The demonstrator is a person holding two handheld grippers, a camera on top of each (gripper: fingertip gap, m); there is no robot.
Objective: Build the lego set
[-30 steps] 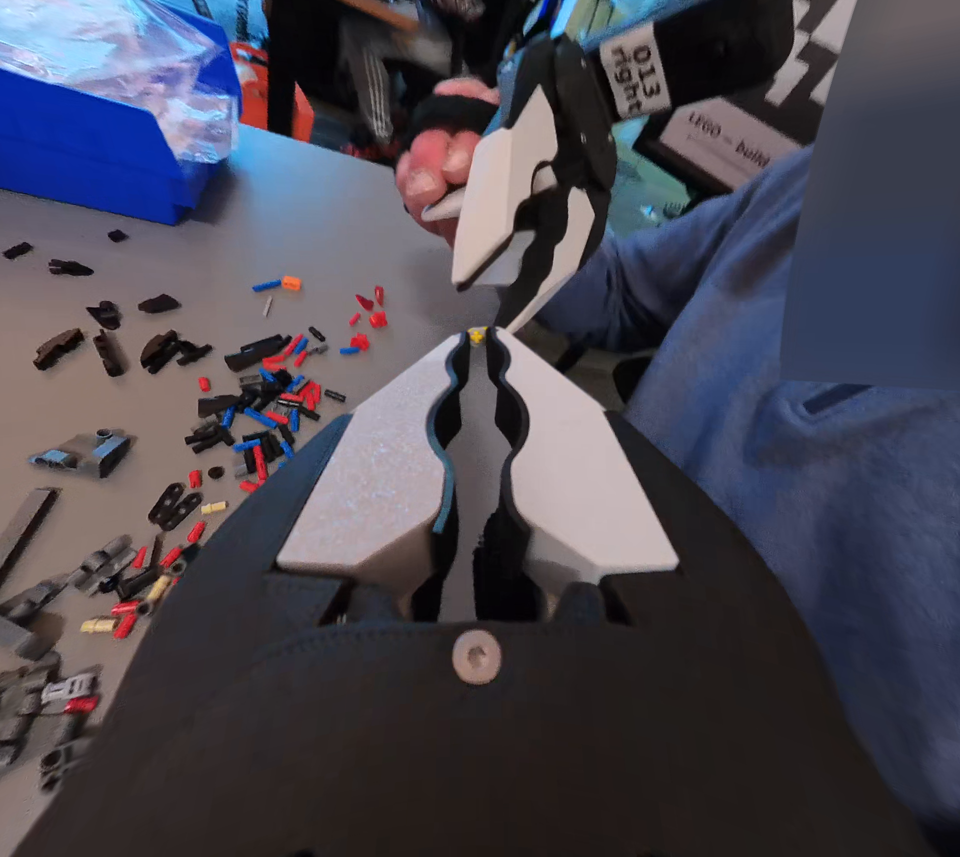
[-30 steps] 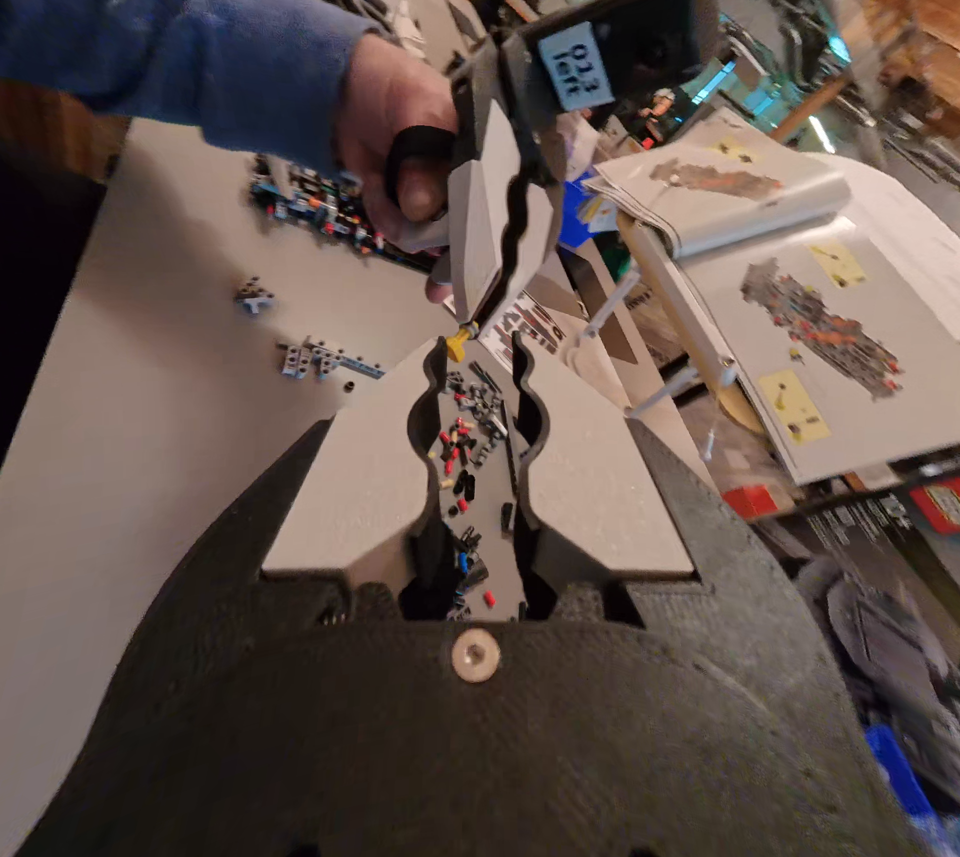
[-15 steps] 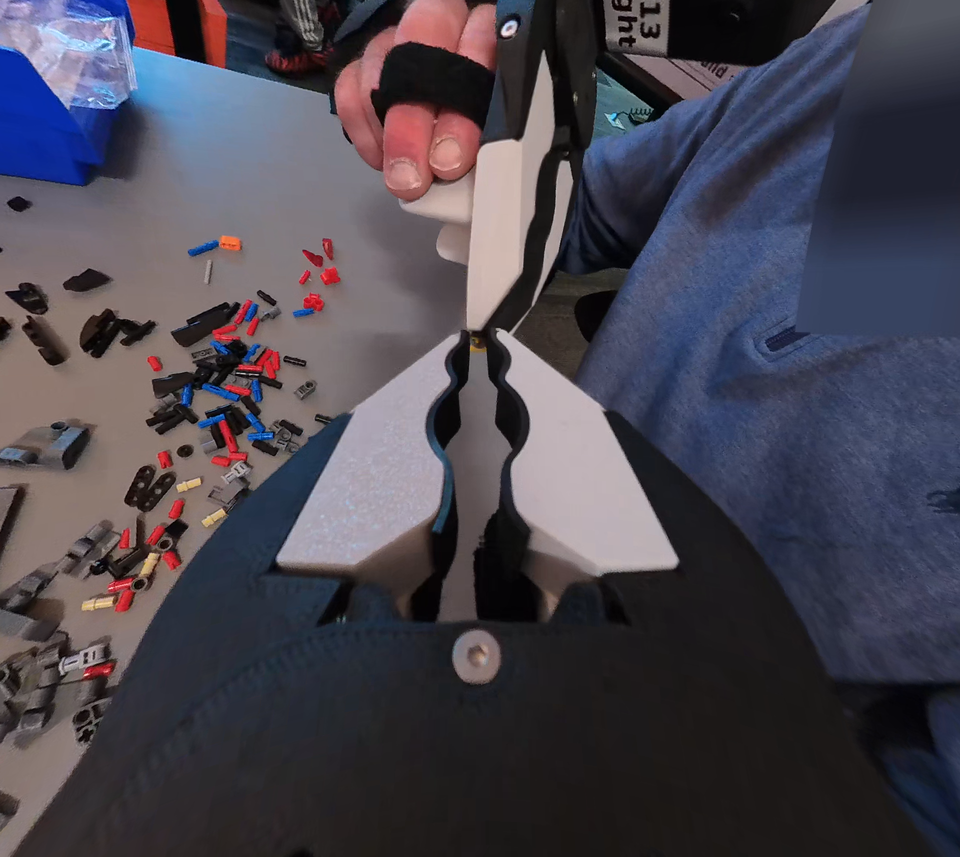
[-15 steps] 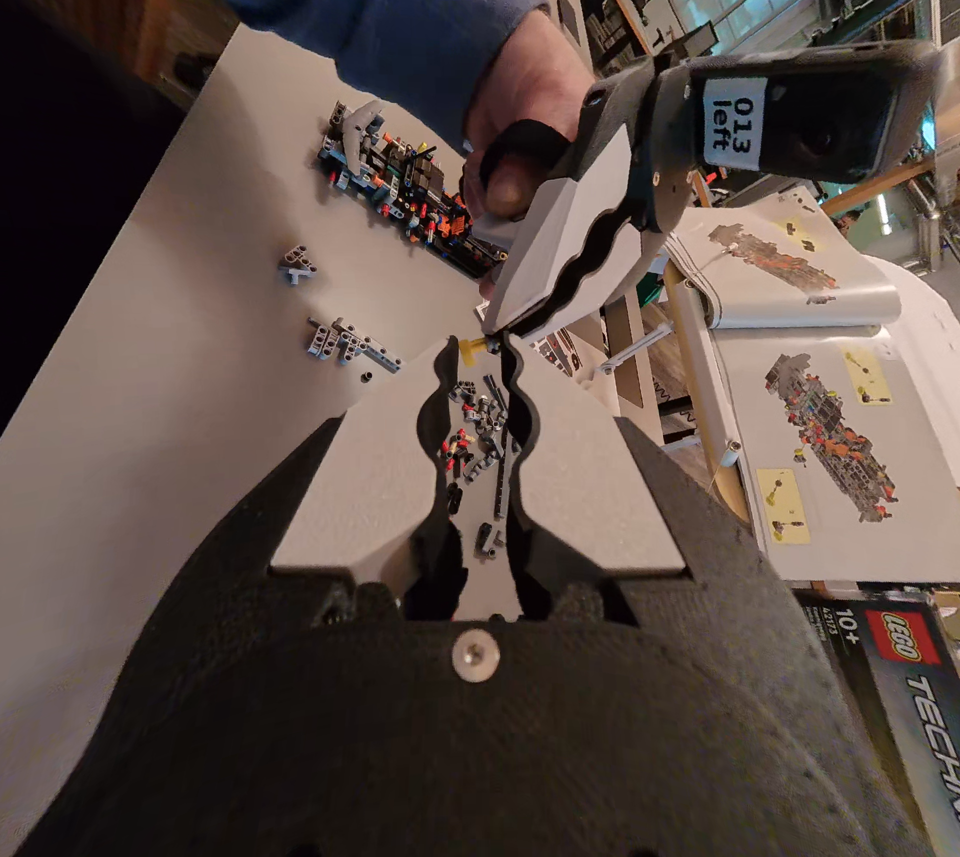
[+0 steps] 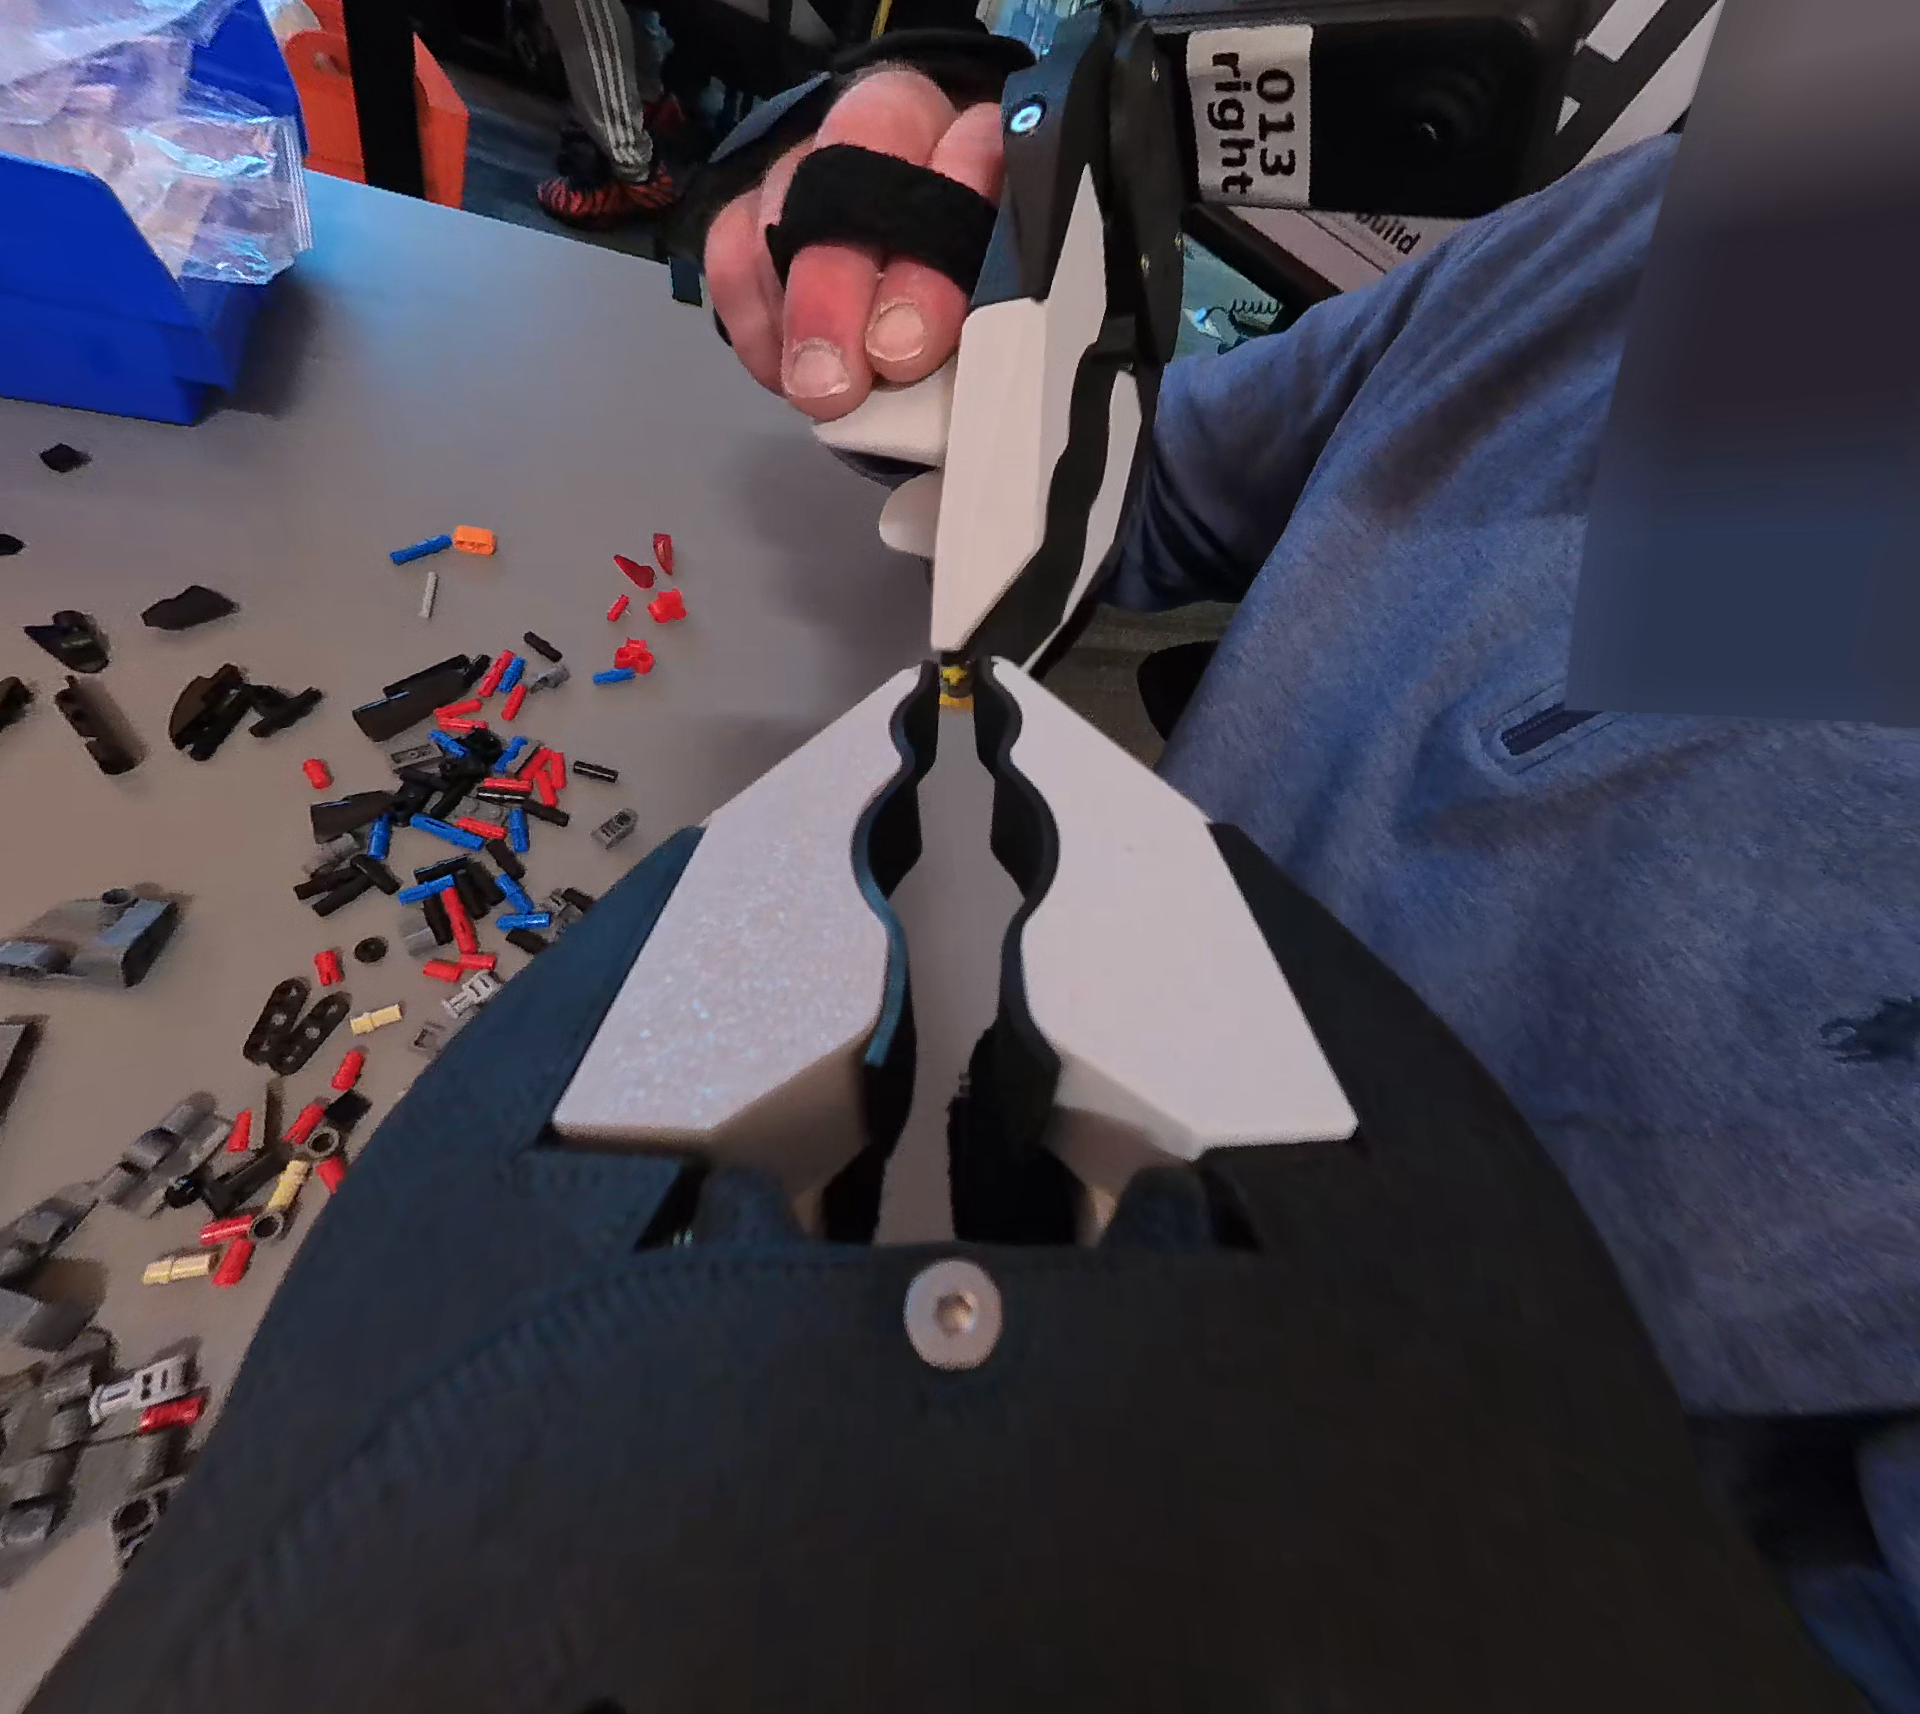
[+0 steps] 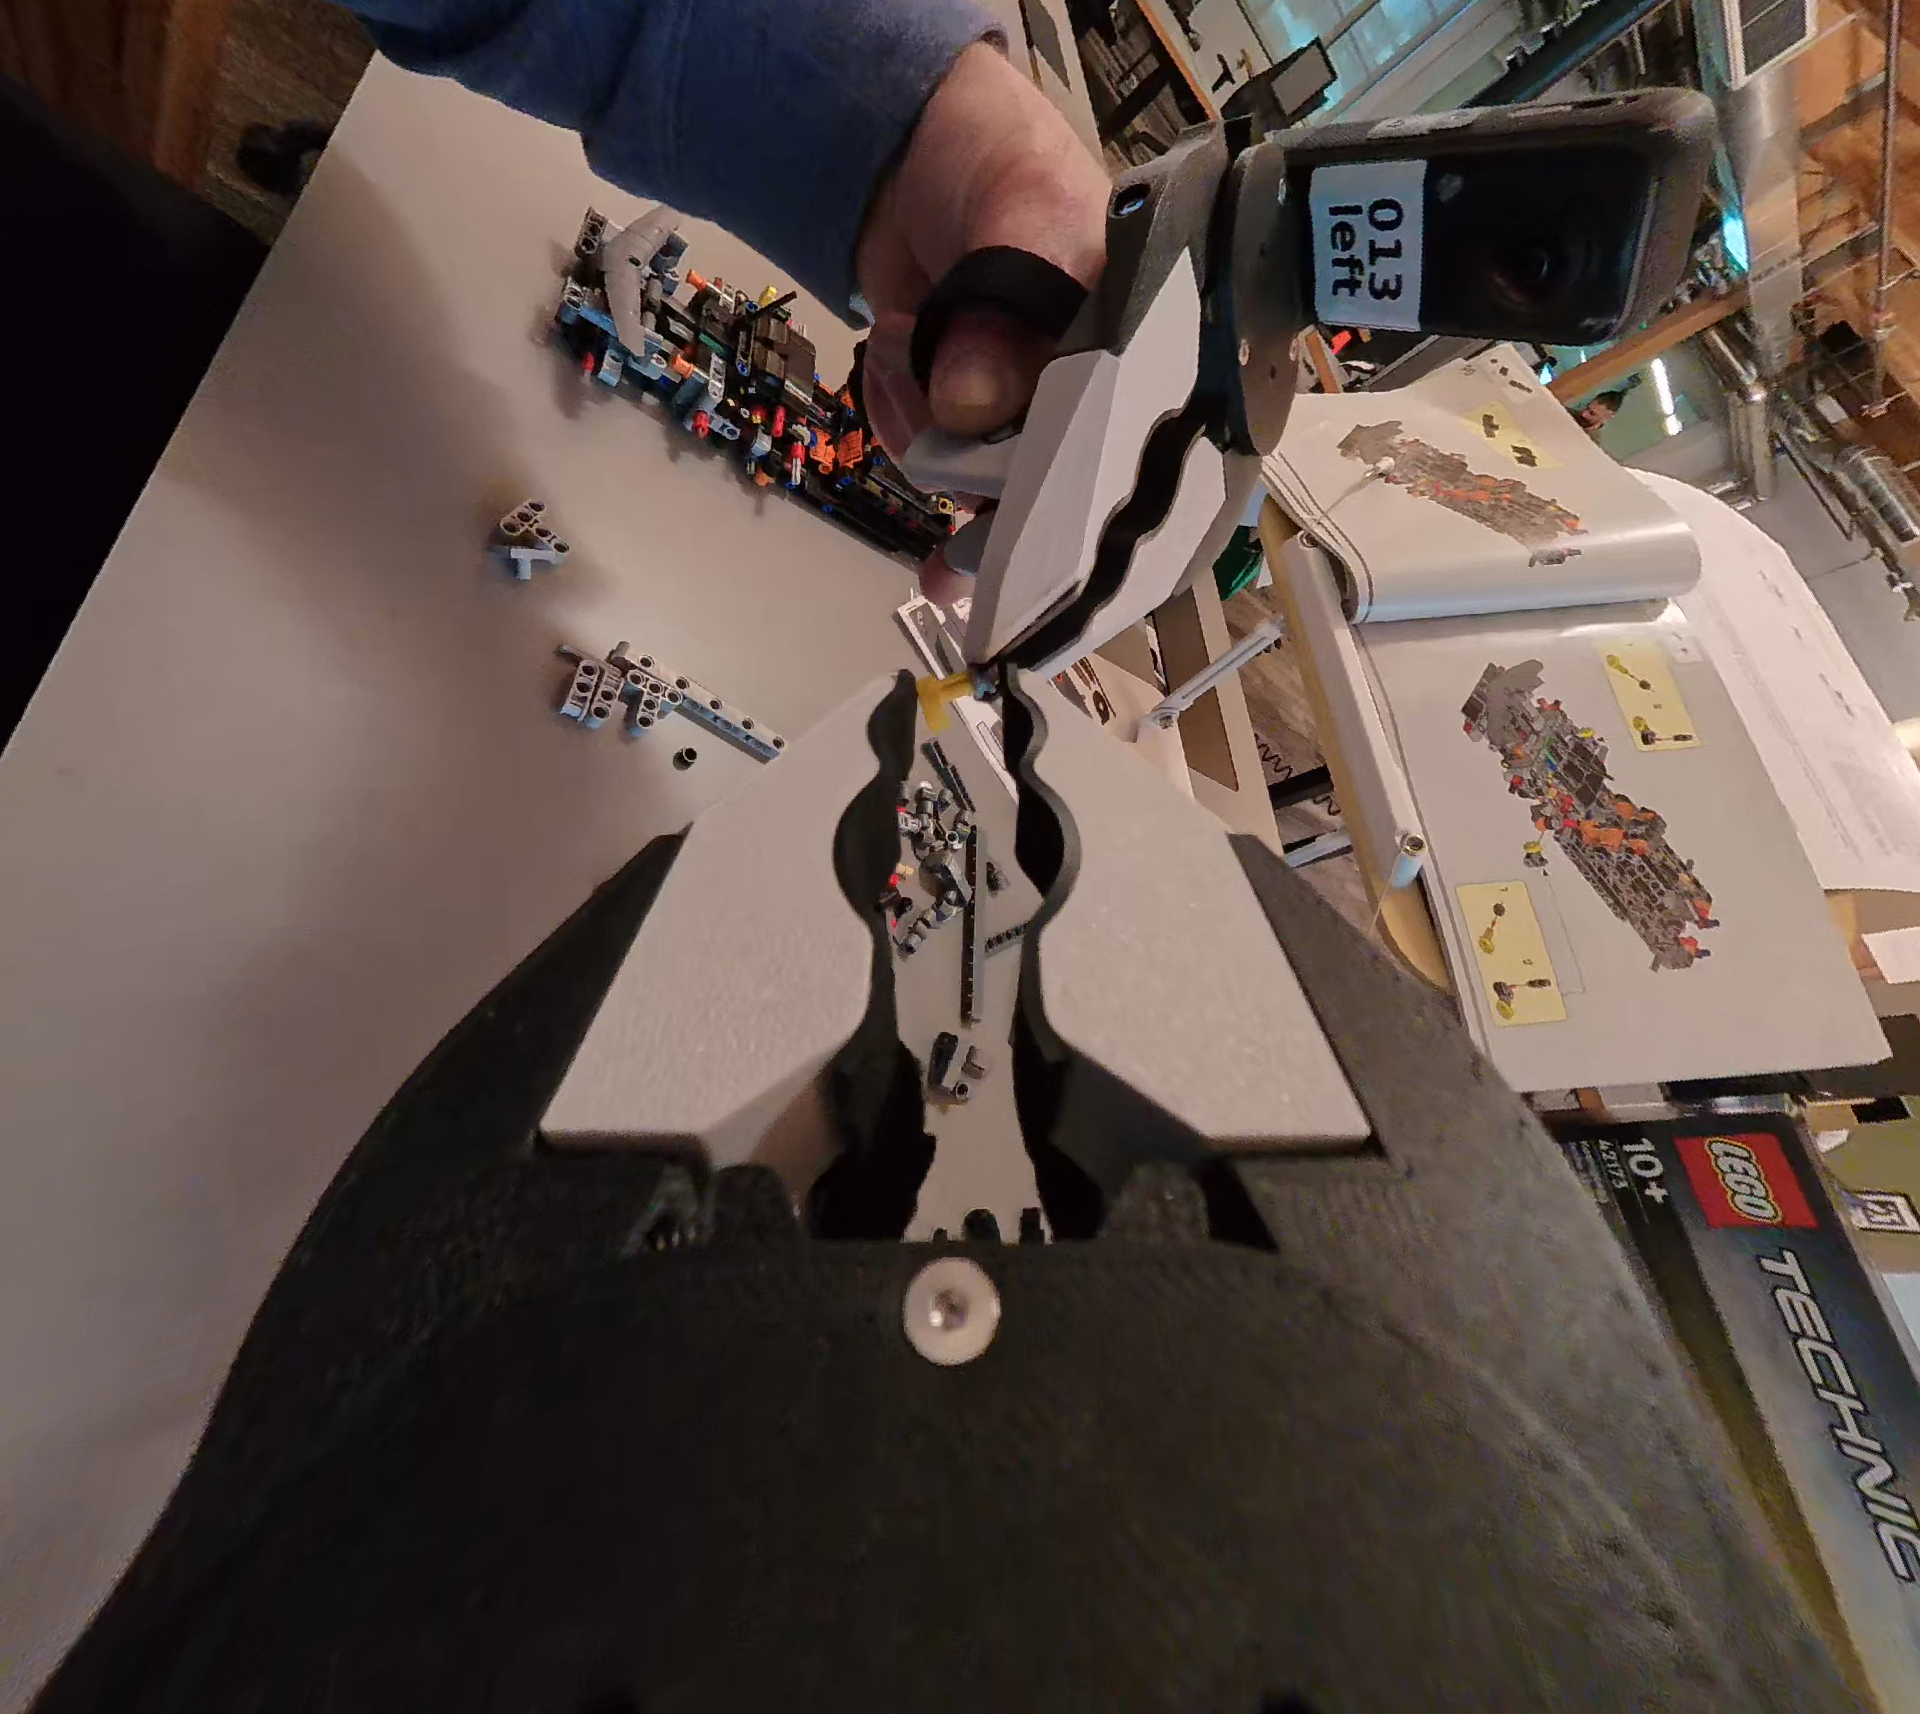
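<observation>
A small yellow lego piece [image 5: 953, 694] with a dark end sits pinched between the tips of my left gripper [image 5: 954, 679], held in the air above the grey table [image 5: 499, 376]. My right gripper [image 5: 962, 648] comes down from above and meets those tips. In the right wrist view the yellow piece [image 6: 937, 696] lies across the narrow gap of my right gripper [image 6: 961, 685], against its left finger. The left gripper [image 6: 985, 665] reaches in from the upper right, shut, its tips at the piece's dark end.
Several loose red, blue and black pieces [image 5: 457, 833] lie on the table by a blue bin [image 5: 94, 293]. A partly built model [image 6: 727, 386], grey beam assemblies [image 6: 665, 700], an open instruction booklet [image 6: 1610, 833] and the set box [image 6: 1787, 1269] lie around. A blue-sleeved person [image 5: 1558, 885] is close.
The right gripper has swung from a slant to upright over the left tips. Its jaws narrowed from clearly apart to close around the yellow piece. Both grippers turned together.
</observation>
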